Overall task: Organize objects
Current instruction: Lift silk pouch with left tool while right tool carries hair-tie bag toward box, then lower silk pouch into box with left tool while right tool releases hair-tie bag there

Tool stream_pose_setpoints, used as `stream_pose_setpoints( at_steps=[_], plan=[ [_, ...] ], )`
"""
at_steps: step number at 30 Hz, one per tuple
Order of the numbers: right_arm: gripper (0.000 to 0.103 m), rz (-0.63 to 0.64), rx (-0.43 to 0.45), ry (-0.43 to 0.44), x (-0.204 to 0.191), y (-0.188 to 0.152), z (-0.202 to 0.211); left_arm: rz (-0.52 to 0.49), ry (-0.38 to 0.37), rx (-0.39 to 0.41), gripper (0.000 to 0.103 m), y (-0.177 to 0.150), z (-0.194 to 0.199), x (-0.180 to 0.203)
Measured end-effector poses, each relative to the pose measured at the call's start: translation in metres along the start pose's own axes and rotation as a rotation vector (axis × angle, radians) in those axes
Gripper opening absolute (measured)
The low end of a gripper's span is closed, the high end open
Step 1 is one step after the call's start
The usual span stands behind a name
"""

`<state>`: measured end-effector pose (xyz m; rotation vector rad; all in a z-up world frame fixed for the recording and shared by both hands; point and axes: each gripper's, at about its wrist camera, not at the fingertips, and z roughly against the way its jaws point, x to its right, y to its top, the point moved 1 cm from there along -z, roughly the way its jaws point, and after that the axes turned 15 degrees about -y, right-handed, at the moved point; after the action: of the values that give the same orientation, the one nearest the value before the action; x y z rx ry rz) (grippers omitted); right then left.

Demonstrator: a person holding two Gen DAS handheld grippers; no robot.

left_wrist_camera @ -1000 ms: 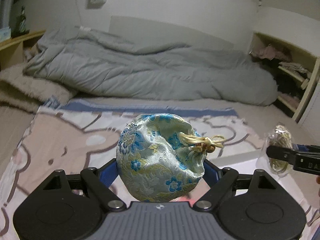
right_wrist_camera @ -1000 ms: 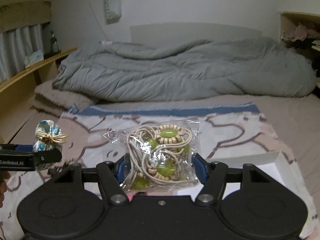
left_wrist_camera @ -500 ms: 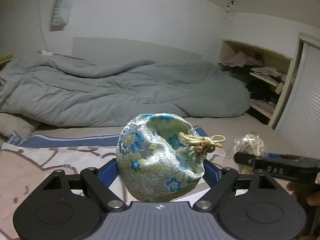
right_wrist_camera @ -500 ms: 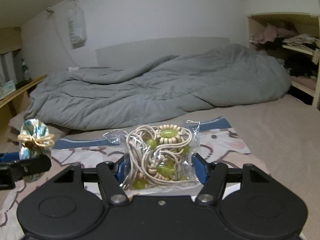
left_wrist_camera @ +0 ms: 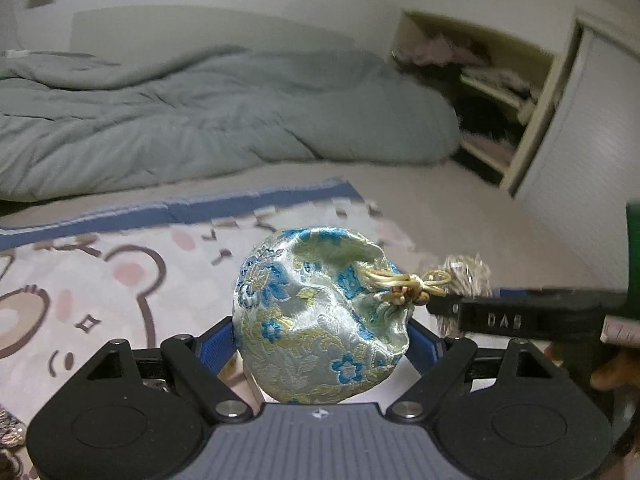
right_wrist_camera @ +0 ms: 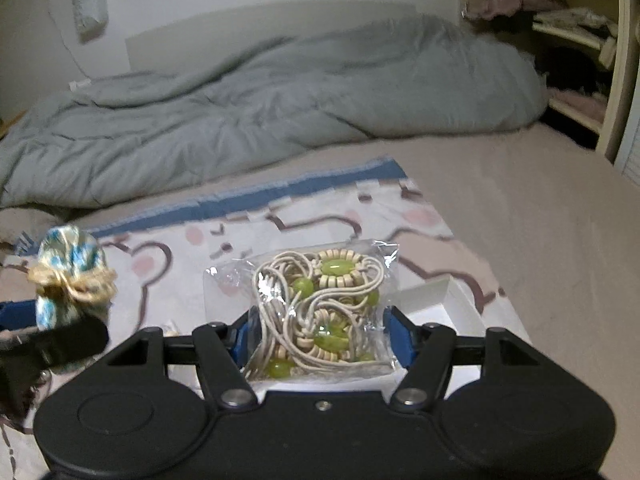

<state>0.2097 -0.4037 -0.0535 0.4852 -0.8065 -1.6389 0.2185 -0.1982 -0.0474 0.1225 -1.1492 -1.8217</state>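
My left gripper [left_wrist_camera: 320, 340] is shut on a pale brocade drawstring pouch [left_wrist_camera: 316, 316] with blue flowers and a gold cord, held above the bed. My right gripper [right_wrist_camera: 320, 332] is shut on a clear plastic bag of beige cord and green beads [right_wrist_camera: 320, 304]. The pouch also shows at the left of the right wrist view [right_wrist_camera: 70, 276]. The right gripper with the bead bag shows at the right of the left wrist view [left_wrist_camera: 464, 280], close beside the pouch. A white open box [right_wrist_camera: 440, 304] lies on the blanket just beyond the bead bag.
A bear-print blanket [left_wrist_camera: 100, 280] with a blue border covers the near bed. A rumpled grey duvet [right_wrist_camera: 260, 120] lies behind it. Open shelves with clothes [right_wrist_camera: 576, 40] stand at the right, next to a white door [left_wrist_camera: 580, 160].
Both grippers have swung to the right and tilted down over the blanket while keeping their loads. The right gripper now sits closer to the pouch, and the white box has come into view.
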Motion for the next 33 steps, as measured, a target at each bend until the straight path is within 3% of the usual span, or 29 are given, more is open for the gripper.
stream_pose_setpoints(
  at_steps=[11,17,23,29,31,33],
  plan=[
    [0.066,0.038,-0.113,-0.023,-0.003,-0.017,-0.043,-0.153,-0.041,-0.214,0.086,-0.034,-0.059,-0.014],
    [0.066,0.120,-0.148,-0.026,-0.018,-0.022,-0.057,-0.306,-0.068,-0.312,0.086,-0.050,-0.081,-0.007],
    [0.066,0.174,-0.175,-0.072,-0.021,-0.026,-0.069,-0.462,-0.050,-0.372,0.086,-0.062,-0.095,-0.001],
    [0.066,0.137,-0.187,-0.047,-0.016,-0.026,-0.075,-0.474,-0.026,-0.374,0.087,-0.066,-0.106,-0.011],
    [0.067,0.152,-0.177,-0.045,-0.019,-0.025,-0.075,-0.496,-0.016,-0.373,0.094,-0.067,-0.105,-0.009],
    [0.075,0.152,-0.168,-0.050,-0.023,-0.026,-0.076,-0.508,0.005,-0.374,0.103,-0.067,-0.104,-0.006]
  ],
)
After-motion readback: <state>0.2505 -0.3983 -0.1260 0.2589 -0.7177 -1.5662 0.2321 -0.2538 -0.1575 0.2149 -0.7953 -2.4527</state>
